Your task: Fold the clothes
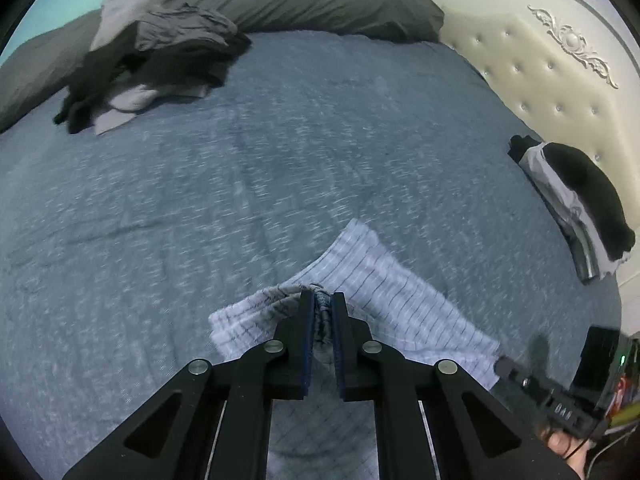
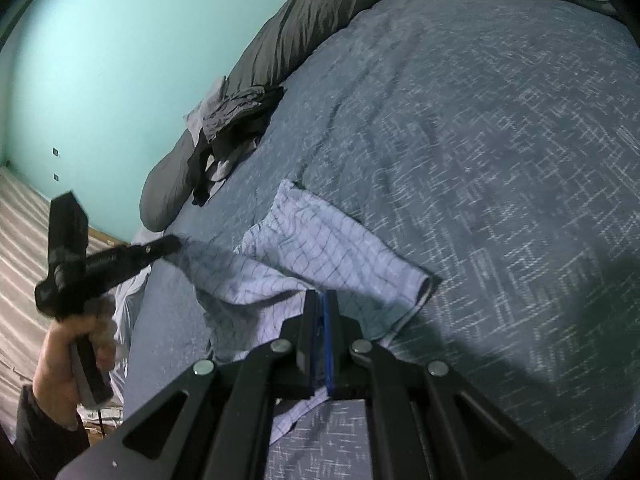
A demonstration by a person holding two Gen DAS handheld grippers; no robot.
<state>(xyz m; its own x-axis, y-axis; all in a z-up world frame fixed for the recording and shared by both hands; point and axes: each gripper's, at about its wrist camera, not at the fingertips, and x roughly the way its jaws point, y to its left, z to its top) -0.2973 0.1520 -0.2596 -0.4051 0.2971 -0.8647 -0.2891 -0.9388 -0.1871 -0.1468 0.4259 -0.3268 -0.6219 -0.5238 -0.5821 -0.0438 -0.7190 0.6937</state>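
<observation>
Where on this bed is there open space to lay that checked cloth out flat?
The blue-grey woven bedspread is bare across its middle, between the heap of grey and black clothes by the dark grey pillows and the folded black-and-white stack near the cream tufted headboard.

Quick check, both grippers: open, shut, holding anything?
Left gripper: shut on a bunched edge of the checked cloth.
Right gripper: shut on another edge of the same cloth.
</observation>
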